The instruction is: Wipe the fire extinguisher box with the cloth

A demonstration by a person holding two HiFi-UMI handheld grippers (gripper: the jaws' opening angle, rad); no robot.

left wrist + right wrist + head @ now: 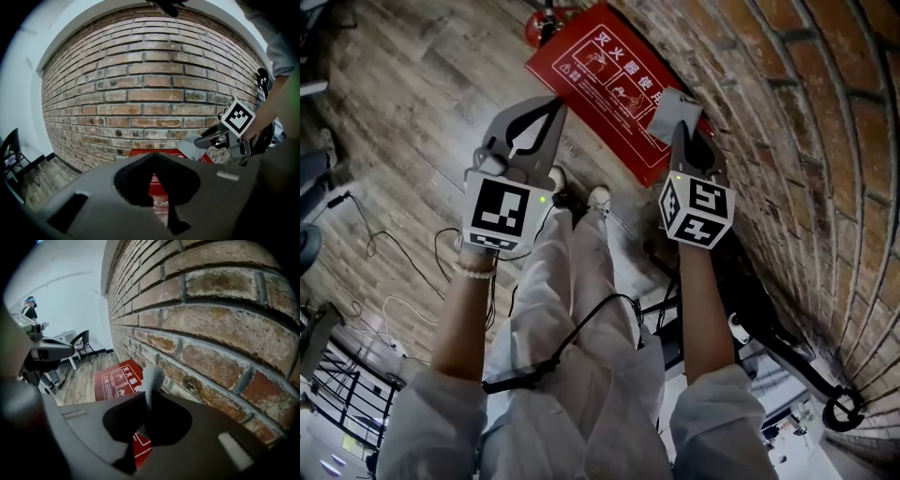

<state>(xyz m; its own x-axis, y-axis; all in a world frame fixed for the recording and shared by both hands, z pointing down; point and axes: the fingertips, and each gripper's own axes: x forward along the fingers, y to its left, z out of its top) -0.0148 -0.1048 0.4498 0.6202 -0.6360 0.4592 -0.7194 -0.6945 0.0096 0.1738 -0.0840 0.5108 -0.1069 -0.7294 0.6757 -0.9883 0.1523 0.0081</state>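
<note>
The red fire extinguisher box (pixel 605 80) with white print stands on the wooden floor against the brick wall. A grey cloth (pixel 672 114) hangs over the box's right end, with my right gripper (pixel 682 133) shut on it. In the right gripper view the cloth (pixel 152 380) sticks up between the jaws, with the box (pixel 117 380) below and to the left. My left gripper (pixel 547 105) hovers above the box's near left side, jaws shut with nothing in them. Its own view shows the box (pixel 140 153) past the jaws, and the right gripper (pixel 208 139) holding the cloth (pixel 190 146).
The brick wall (pixel 806 112) runs along the right. The person's legs and shoes (pixel 598 197) stand just before the box. Cables (pixel 394 253) lie on the wooden floor at left. A black metal stand (pixel 787 352) leans by the wall. A chair (pixel 82 341) stands farther off.
</note>
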